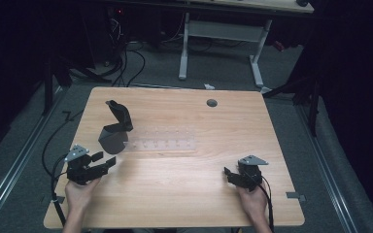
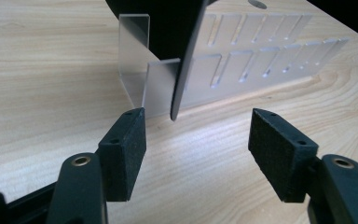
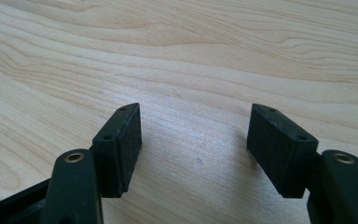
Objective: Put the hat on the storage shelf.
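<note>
Wooden table [image 1: 175,194] fills the high view, and on its left half a clear plastic rack [image 1: 167,138] with rows of slots serves as the marker for everything else. At the rack's left end stands a dark, angular object [image 1: 114,131], its upper arm tilted up and away, its base resting in or against the rack's end compartment; which of the two cannot be told. Just short of that end, toward the person, the left gripper [image 1: 103,162] points at the dark object with its jaws spread and nothing between the pads; in the left gripper view the object's thin lower edge [image 2: 179,88] hangs just beyond the fingertips [image 2: 128,149], apart from them. Well to the right of the rack, near the table's front edge, the right gripper [image 1: 230,175] lies low over bare wood, jaws likewise spread and empty. The work appears to stand between steps, with the dark object seated at the rack. Any next move on it would likely call for the left gripper to close in squarely on that thin edge without nudging the light rack.
</note>
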`<state>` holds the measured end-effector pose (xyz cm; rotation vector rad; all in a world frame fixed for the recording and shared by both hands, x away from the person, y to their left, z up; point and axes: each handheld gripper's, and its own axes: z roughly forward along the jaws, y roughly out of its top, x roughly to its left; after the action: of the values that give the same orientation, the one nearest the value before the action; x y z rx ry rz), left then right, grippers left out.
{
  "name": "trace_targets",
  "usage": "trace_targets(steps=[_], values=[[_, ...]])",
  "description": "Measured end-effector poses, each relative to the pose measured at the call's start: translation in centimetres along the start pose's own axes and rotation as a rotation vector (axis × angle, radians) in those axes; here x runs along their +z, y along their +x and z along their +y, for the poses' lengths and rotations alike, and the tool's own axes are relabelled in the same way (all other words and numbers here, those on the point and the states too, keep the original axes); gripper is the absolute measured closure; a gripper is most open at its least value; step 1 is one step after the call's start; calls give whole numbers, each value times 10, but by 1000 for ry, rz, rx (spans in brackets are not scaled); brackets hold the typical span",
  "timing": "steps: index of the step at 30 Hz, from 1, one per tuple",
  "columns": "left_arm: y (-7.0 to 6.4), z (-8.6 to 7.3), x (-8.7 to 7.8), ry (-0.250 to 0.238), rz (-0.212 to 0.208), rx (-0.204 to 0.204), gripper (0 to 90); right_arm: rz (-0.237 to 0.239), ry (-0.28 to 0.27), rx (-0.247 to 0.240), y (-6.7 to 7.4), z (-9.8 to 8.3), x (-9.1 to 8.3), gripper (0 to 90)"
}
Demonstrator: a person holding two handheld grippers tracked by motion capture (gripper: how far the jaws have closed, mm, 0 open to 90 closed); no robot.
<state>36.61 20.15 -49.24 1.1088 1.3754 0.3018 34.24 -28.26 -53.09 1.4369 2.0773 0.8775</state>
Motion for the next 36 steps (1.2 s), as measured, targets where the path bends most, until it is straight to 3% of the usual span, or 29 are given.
trace_targets(steps=[7,16,36], values=[[-3,-12,-9,8,-9,-7,375,0,0,0,0,0,0,357],[-13,-27,-13,35,-23,31,380,-1,0,0,0,0,0,357],[-35,-60,1,138,-86,96,380,-1,0,1,0,0,0,358]])
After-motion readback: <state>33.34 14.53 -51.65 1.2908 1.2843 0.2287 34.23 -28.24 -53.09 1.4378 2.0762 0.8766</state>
